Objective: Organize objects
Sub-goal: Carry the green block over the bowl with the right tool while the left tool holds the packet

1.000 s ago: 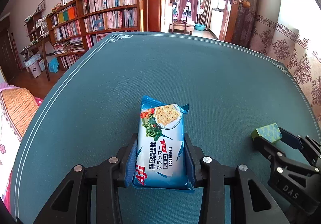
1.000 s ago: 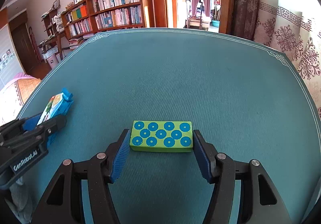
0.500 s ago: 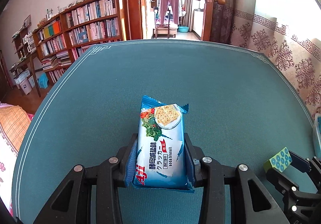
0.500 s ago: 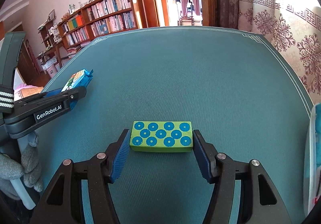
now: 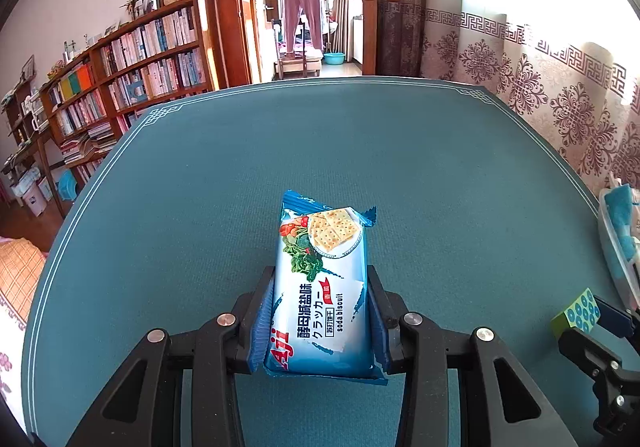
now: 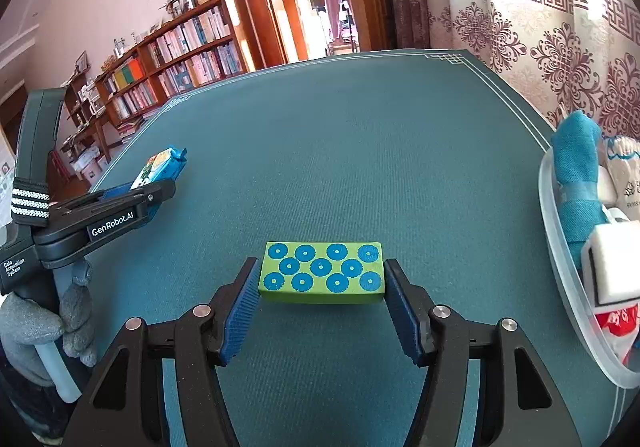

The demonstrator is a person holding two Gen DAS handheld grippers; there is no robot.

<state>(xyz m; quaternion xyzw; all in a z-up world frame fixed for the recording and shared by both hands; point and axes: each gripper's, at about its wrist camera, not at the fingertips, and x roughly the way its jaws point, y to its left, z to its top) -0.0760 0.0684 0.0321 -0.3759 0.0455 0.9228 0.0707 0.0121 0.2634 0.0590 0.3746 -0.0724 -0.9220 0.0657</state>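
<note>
Left gripper [image 5: 320,323]: jaws clenched on the soda biscuit packet [image 5: 322,287], pads pressing its two long sides. The packet lies lengthwise between the jaws, its printed face up and its crimped end sticking out ahead of them; probably held by the narrow width because that is what the jaw span takes. It seems carried clear of the teal surface [image 5: 360,151], though contact underneath cannot be ruled out.

Right gripper [image 6: 322,303]: jaws grasping the green block with blue dots [image 6: 322,273] by its short ends, long axis crosswise between the jaws, dotted face up.

Right of these jaws, at the surface's edge, sits a translucent bin [image 6: 560,287] holding a blue cloth [image 6: 580,183] and packets. Judgement: it is the likely drop-off for both items.
</note>
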